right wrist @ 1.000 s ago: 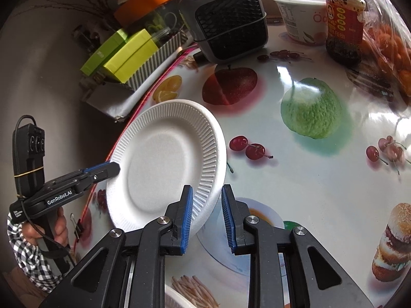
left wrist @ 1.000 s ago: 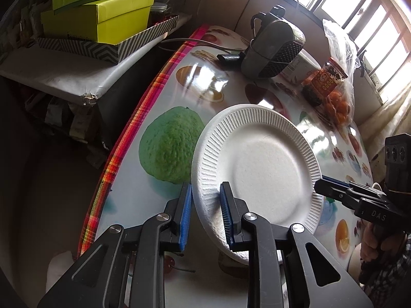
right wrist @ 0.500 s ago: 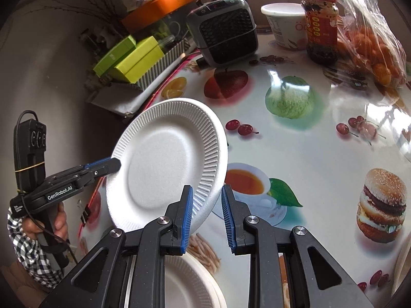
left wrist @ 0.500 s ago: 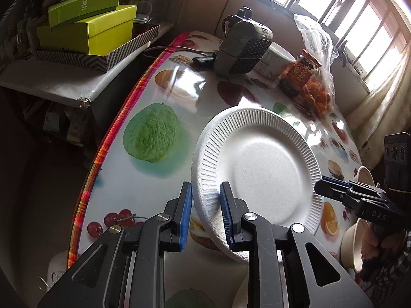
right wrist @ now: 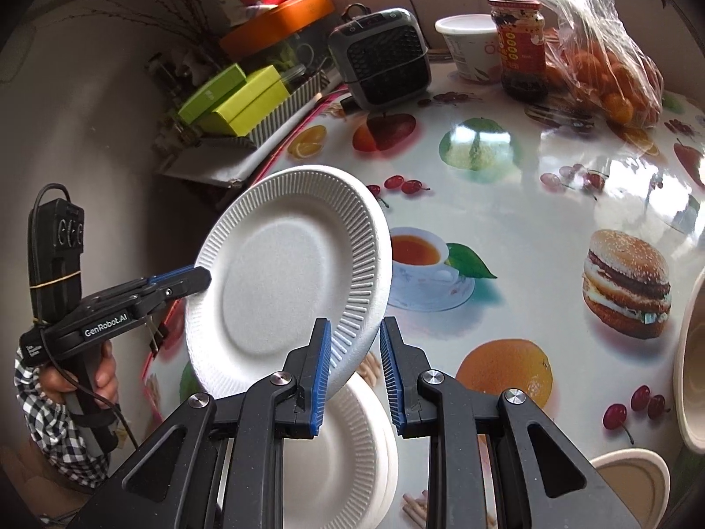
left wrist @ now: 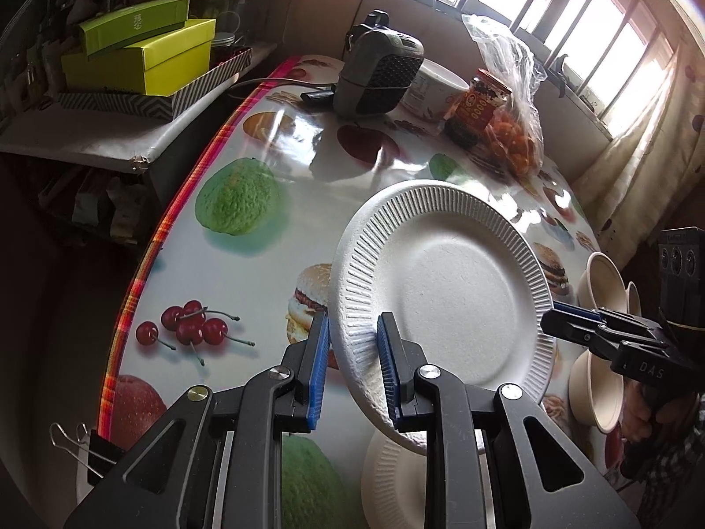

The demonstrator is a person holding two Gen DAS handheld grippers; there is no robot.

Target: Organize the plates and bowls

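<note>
Hanging tilted in the air above a table [right wrist: 528, 203] covered with a glossy fruit-and-burger print cloth, a white paper plate [left wrist: 440, 295] with a ribbed rim is held at opposite edges by two handheld grippers. The left gripper [left wrist: 352, 366] straddles the plate's near-left rim; there is a visible gap between its left pad and the plate's underside, so whether the jaws truly clamp the rim cannot be told. The right gripper [right wrist: 354, 368] has its jaws apart around the plate's lower-right rim, the plate's edge against the left pad and clear space before the right one. Directly below the held plate, a stack of matching white plates [right wrist: 352, 449] lies flat on the table. Beige paper bowls [left wrist: 603, 282] sit near the table's right edge. At the far end stand a small dark fan heater [right wrist: 381, 59], a white tub [right wrist: 471, 46], a red-labelled jar [right wrist: 520, 46] and a clear bag of oranges [right wrist: 603, 70].
</note>
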